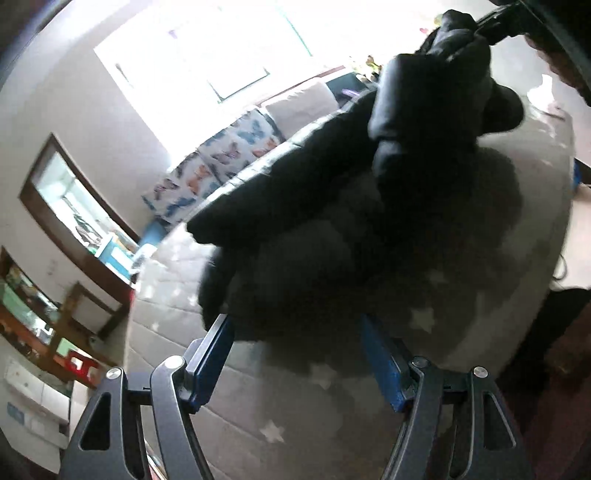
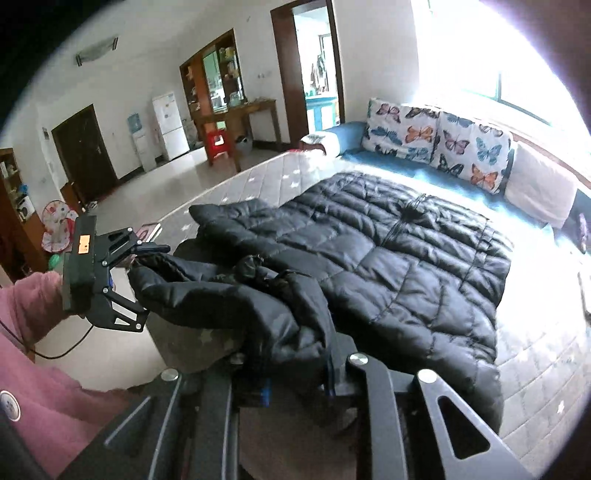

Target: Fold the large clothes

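A black quilted puffer jacket (image 2: 388, 266) lies spread on a grey star-print mattress (image 2: 535, 387). My right gripper (image 2: 295, 373) is shut on a bunched fold of the jacket at its near edge, and the fabric hides its fingertips. The left wrist view shows that same right gripper (image 1: 484, 26) at the top right, with the jacket (image 1: 424, 92) hanging from it above the mattress (image 1: 177, 332). My left gripper (image 1: 299, 354) stands wide open. Seen from the right wrist, the left gripper (image 2: 146, 280) has its jaws around the sleeve end, and contact is unclear.
A blue sofa with butterfly cushions (image 2: 436, 144) runs along the far side of the mattress under a bright window. Tiled floor (image 2: 166, 184), a wooden table with a red stool (image 2: 221, 142) and a white fridge (image 2: 170, 125) are to the left. A pink sleeve (image 2: 37, 314) holds the left gripper.
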Demonstrator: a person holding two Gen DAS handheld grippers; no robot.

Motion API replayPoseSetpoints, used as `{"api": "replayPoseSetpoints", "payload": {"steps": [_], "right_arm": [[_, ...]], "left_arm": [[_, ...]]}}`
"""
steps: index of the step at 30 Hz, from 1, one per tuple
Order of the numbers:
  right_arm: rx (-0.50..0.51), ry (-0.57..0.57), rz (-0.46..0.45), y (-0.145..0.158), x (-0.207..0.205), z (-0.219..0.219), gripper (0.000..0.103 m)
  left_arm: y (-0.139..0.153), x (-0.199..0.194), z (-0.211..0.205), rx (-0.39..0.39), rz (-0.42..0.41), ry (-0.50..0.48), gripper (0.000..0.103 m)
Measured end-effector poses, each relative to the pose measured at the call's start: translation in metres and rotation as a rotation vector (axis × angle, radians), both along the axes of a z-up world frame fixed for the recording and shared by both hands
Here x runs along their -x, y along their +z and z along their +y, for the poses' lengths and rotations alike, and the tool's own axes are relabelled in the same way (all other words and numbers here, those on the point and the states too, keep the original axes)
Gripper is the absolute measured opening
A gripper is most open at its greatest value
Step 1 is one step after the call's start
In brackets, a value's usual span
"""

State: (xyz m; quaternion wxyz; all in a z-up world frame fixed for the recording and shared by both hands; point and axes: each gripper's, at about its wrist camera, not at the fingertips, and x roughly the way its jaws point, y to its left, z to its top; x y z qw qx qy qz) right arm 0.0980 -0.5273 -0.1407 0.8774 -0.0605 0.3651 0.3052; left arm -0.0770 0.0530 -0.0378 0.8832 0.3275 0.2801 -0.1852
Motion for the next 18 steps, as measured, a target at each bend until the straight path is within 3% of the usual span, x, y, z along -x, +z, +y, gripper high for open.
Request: {"api": "replayPoseSetpoints", "payload": {"steps": [4, 10, 15, 18], "right_arm": [[0.007, -0.008, -0.012, 0.003, -0.004, -0.001, 0.022], [0.012, -0.019, -0.021, 0.002, -0.004, 0.000, 0.022], [0.016, -0.029, -0.037, -0.001, 0.007, 0.000, 0.020], [0.004, -0.040, -0.054, 0.000, 0.016, -0.001, 0.019]], "left_arm": [[-0.002, -0.005, -0.006, -0.061, -0.075, -0.035, 0.087], [-0.014, -0.020, -0.013, -0.113, -0.073, -0.109, 0.087], [-0.018, -0.018, -0.016, -0.097, -0.075, -0.124, 0.050], [-0.014, -0.011, -0.011, -0.050, -0.075, -0.104, 0.041]]}}
